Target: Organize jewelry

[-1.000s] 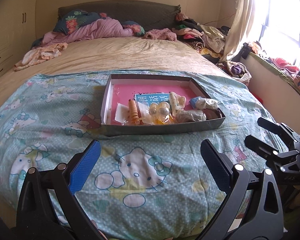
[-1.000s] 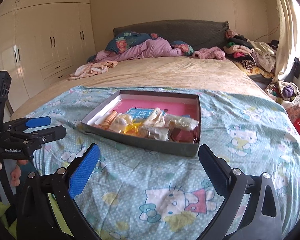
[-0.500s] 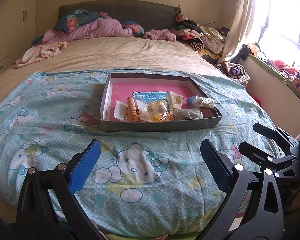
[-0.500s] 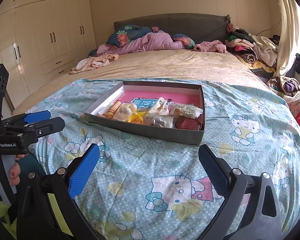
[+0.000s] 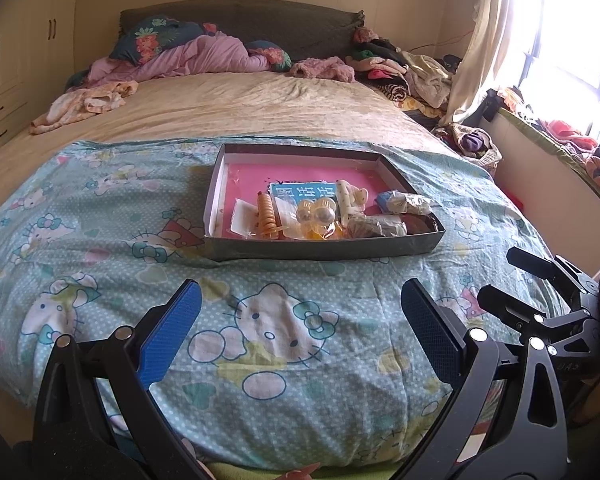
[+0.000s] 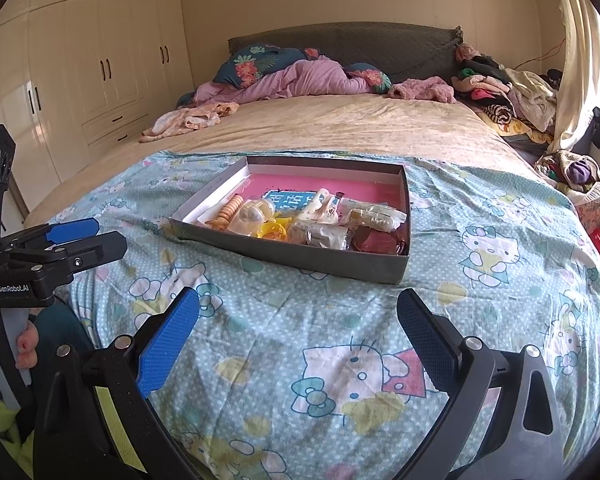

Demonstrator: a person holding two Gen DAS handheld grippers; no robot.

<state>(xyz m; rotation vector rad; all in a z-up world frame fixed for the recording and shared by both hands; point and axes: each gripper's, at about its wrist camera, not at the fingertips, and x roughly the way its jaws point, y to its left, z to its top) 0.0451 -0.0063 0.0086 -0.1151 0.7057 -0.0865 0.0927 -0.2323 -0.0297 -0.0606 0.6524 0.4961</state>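
Over the last second both cameras have drawn back from the box [image 5: 324, 250] a little, so it sits smaller and farther up the blanket [image 5: 100, 240]; nothing inside it has shifted. The left hand-held gripper [image 5: 300, 330] and the right hand-held gripper [image 6: 298, 332] both hang released, fingers spread wide and holding nothing, low over the foot edge of the bed. For the task, that reads as a pause at a distance: it would fit sizing the job up or stepping away from it, and I cannot tell which.

The jewelry [image 5: 320, 214] lies heaped along the box's near wall (small packets, a coiled orange piece, pearl-like beads, a blue card [image 6: 288, 196] beneath), while the pink floor towards the far wall is bare. The box itself rests mid-blanket, well in from both side edges.

Nothing stands between the grippers and the box. Clothes [image 6: 500, 88] pile at the head corner by the curtain [image 5: 476, 40], far off.
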